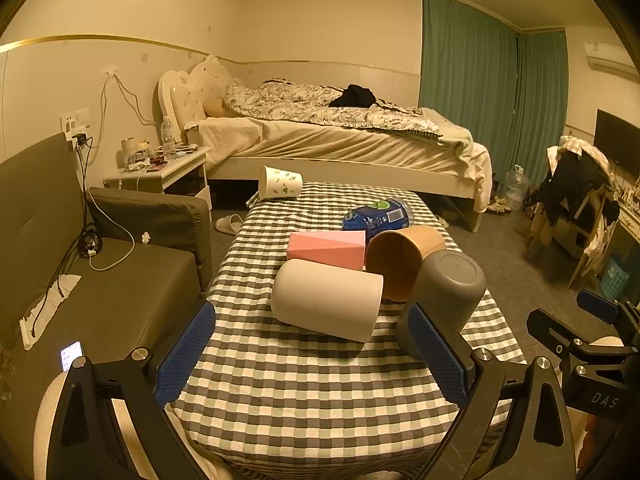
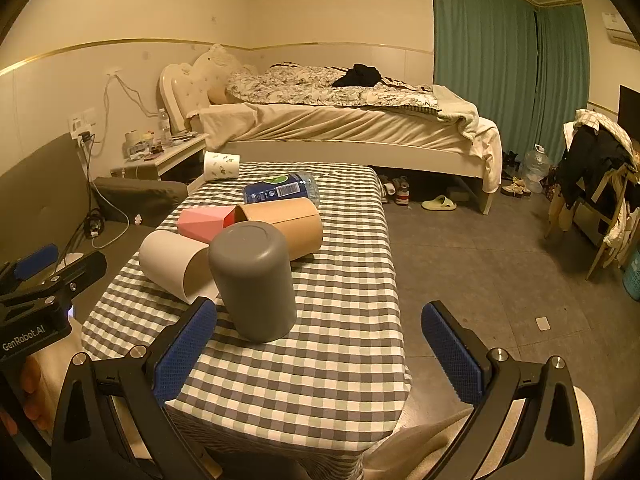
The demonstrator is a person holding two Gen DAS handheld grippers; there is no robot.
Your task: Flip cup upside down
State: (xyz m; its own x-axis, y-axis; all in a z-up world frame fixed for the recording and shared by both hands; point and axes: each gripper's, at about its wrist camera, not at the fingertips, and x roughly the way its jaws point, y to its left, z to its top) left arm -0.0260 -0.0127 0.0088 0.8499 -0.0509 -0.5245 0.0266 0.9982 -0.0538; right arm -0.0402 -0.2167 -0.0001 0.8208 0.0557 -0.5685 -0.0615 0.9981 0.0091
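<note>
Grey cup (image 2: 253,285), standing mouth-down on the checked cloth of the table (image 2: 328,364), flat base uppermost; in the left wrist view it appears tilted, probably a lens effect. It stands just in front of the tan cup (image 2: 286,227), which lies on its side with its mouth toward the pink box (image 2: 200,222). The white cup (image 2: 174,264) lies on its side just left of the grey cup, open end toward the camera side. Behind these lie a blue-labelled bottle (image 2: 280,190) and, at the far table edge, a patterned paper cup (image 2: 221,166) on its side. Right tool (image 2: 320,344): fingers spread wide apart, holding nothing, the grey cup just beyond the left finger. Left tool (image 1: 316,354): fingers likewise spread, empty, its right finger overlapping the grey cup in view; contact cannot be judged.
</note>
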